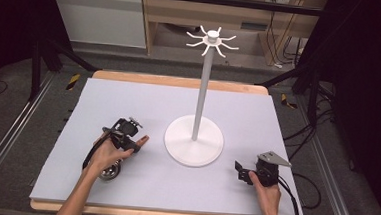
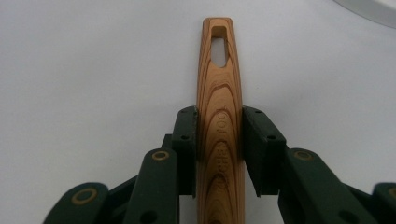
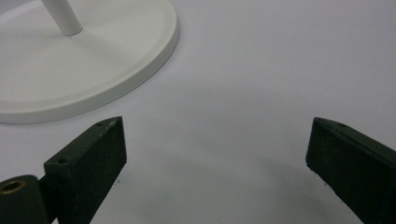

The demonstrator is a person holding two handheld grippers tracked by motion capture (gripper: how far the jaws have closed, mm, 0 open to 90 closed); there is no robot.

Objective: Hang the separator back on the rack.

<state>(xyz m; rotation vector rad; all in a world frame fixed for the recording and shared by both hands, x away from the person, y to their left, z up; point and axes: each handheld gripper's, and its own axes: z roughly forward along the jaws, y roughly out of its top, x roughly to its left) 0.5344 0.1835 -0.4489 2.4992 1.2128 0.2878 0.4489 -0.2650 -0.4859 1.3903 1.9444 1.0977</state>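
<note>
Item: wooden utensil handle (image 2: 219,116), light-grained with darker figure, tapering to a rounded tip pierced by an elongated hanging slot; faint lettering runs along its face, not legible. In the left gripper view it stands between the two black jaws of the left gripper (image 2: 218,126), whose pads press on both of its sides, so the jaws are closed on it; the tip reaches well beyond them over the pale table cover. In the high view the left gripper (image 1: 135,144) lies at the left front of the table cover (image 1: 129,98), the handle's reddish-brown tip (image 1: 144,139) pointing toward the white stand and near its base without touching it. A round metal part (image 1: 109,172) shows under the person's left hand (image 1: 106,155); whether it belongs to the utensil cannot be told. Item: white stand (image 1: 195,138), round flat base, upright pole, ring of curved hooks at top, at the table's middle. Item: right gripper (image 1: 239,170), in the right hand (image 1: 266,190) at the right front of the cover, well apart from the base; its jaws stand wide apart with nothing between them, bare cover beneath, and the base's rim (image 3: 154,60) is at upper left.
</note>
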